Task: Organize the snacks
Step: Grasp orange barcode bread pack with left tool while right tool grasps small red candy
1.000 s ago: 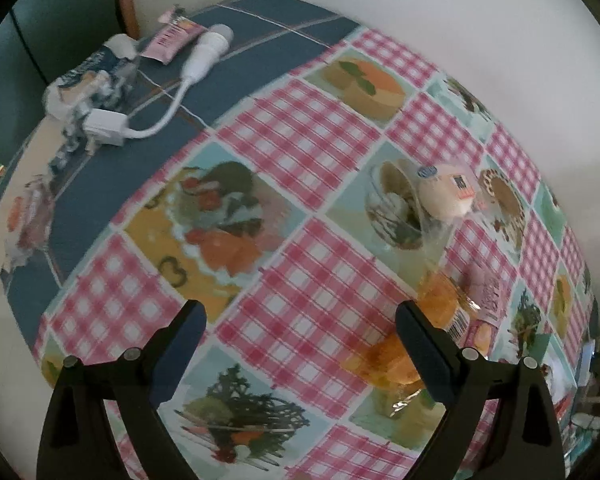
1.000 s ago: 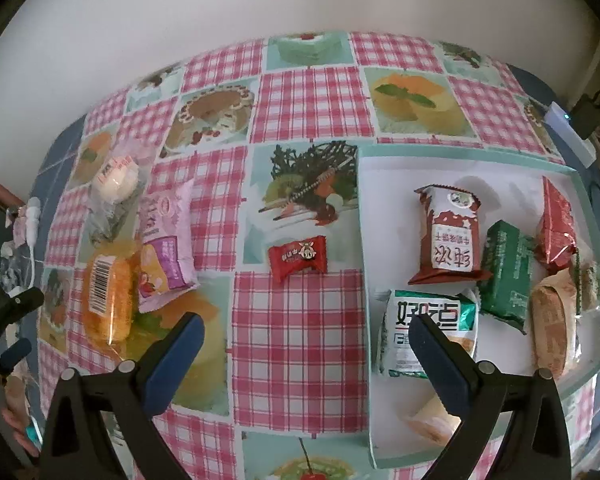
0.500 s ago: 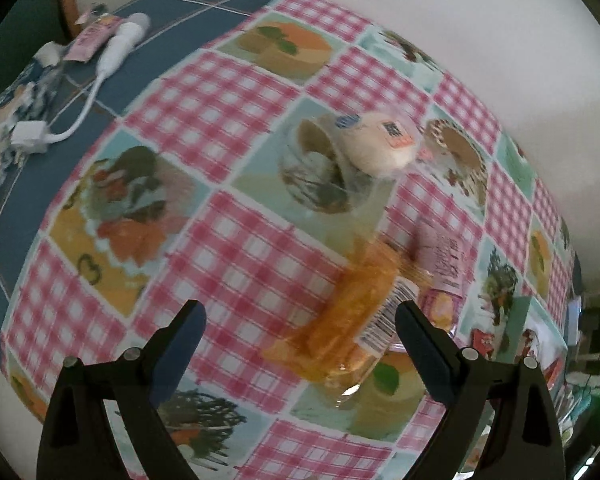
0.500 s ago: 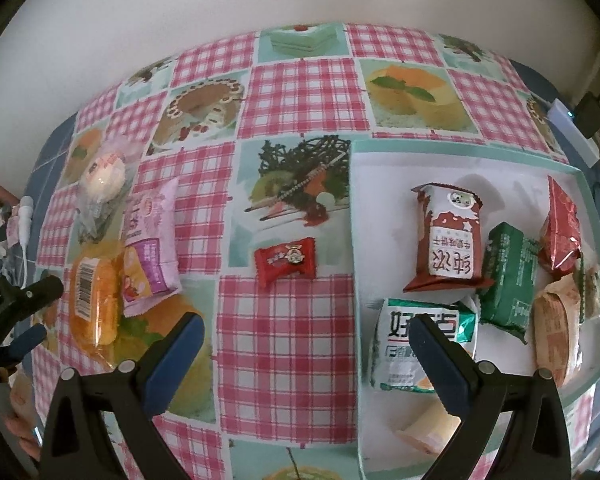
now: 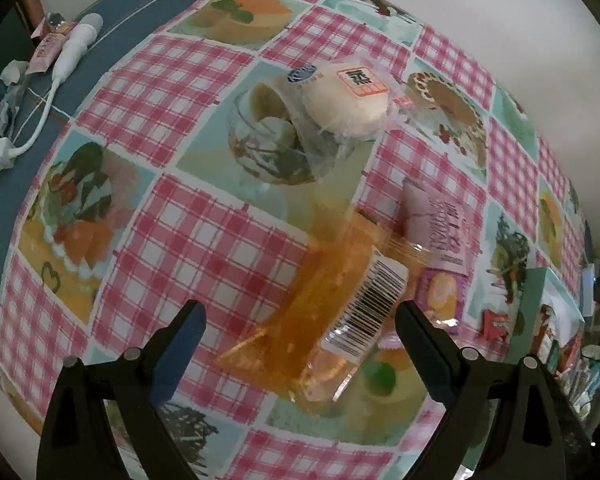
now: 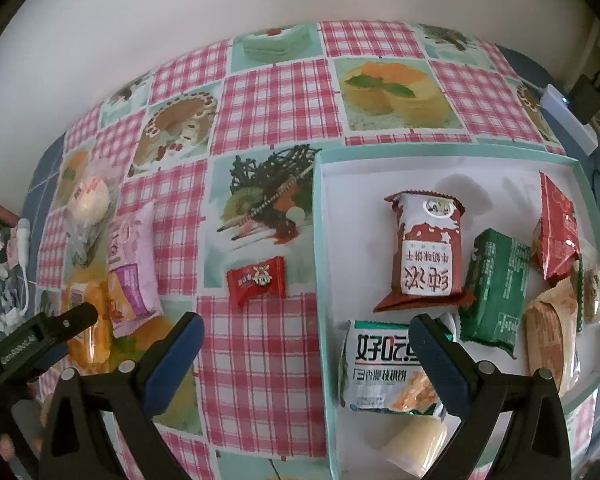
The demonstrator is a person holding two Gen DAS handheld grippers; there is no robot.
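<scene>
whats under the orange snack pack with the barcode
The orange snack pack lies on the tablecloth, its right edge overlapping the pink packet. The cloth print directly beneath is covered.

Pretty dim, flat daylight in both views, colours a bit washed out. Heavy fisheye bending with dark corners, and the orange packet right ahead of the left gripper is motion-smeared, its wrapper glinting.

White-green packet reading "好吃点", orange packet with a barcode (digits unreadable)
</scene>
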